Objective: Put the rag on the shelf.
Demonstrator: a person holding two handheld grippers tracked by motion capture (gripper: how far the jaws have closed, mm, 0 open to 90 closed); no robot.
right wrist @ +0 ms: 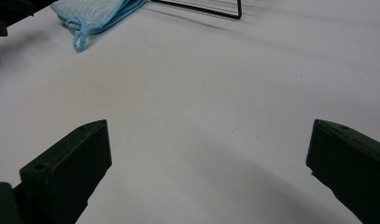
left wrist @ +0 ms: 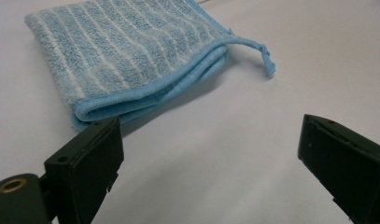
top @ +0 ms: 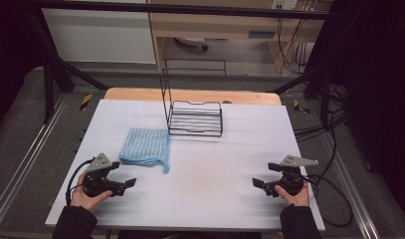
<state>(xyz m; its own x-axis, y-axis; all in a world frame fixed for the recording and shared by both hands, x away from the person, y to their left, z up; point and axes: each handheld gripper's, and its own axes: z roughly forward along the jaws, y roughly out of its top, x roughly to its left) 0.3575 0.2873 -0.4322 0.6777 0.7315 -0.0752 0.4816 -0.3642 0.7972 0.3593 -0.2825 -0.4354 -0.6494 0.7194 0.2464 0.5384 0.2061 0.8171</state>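
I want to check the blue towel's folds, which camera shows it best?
The left gripper view: the folded blue towel lies close, its layered edges and loop clear. The high view shows it whole but small; the right gripper view catches just a corner.

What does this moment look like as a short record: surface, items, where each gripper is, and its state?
surface: white table top
cloth: folded blue striped cloth, lying flat, loop at its near right corner
rack: black wire rack, behind and right of the cloth, apart from it
left gripper: near the table's front left, open, nothing between the jaws, close to the cloth's near edge
right gripper: near the table's front right, open, nothing between the jaws
contact: neither gripper touches the cloth
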